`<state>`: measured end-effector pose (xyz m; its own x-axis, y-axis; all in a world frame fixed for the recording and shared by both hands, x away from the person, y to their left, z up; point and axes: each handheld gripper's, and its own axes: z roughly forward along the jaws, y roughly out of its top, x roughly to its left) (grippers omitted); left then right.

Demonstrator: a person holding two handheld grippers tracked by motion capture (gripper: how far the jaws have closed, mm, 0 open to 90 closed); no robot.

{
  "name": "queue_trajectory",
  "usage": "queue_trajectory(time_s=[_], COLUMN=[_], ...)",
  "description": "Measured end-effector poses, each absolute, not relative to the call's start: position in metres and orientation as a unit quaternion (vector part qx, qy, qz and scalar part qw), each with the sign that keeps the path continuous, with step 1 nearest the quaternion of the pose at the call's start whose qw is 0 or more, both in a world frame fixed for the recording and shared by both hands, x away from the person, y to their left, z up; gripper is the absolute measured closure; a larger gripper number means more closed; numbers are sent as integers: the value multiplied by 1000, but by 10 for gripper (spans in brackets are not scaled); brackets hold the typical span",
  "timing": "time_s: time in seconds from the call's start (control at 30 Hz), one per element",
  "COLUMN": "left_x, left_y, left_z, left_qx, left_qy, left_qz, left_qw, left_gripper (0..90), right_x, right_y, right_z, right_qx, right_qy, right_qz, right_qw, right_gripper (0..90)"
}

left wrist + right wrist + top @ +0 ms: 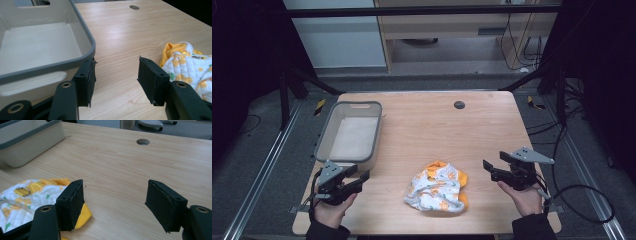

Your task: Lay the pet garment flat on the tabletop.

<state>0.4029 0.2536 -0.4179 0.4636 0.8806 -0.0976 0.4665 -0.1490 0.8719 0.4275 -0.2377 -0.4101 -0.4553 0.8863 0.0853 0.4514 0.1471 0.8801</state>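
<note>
Table (422, 120): cloth (437, 187) btwn L tool (362, 177) & R tool (490, 169).

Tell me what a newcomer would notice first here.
The crumpled white-and-orange quilted cloth lies near the front edge of the wooden table, between the two grippers. At the left edge stands an empty grey bin. Both the left gripper and right gripper have open jaws holding nothing.
</note>
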Motion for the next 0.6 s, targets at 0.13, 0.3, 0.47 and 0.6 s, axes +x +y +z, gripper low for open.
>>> queue_trajectory(time_s=[0.13, 0.3, 0.47, 0.6], left_x=[408, 417, 429, 436], left_y=[244, 229, 212, 203], left_z=[-417, -416, -422, -424], left_qx=[731, 740, 751, 756], left_qy=[455, 442, 434, 431], left_qz=[226, 224, 216, 215], left_qw=[455, 454, 448, 444], left_gripper=[506, 513, 513, 512], right_x=[431, 438, 443, 446], right_y=[-233, -222, -216, -213], right_z=[-407, -406, -408, -409], right_qx=[458, 448, 447, 447], right_qy=[723, 729, 733, 734], right_qz=[461, 464, 462, 461], right_qw=[236, 227, 223, 221], right_gripper=[311, 316, 320, 322])
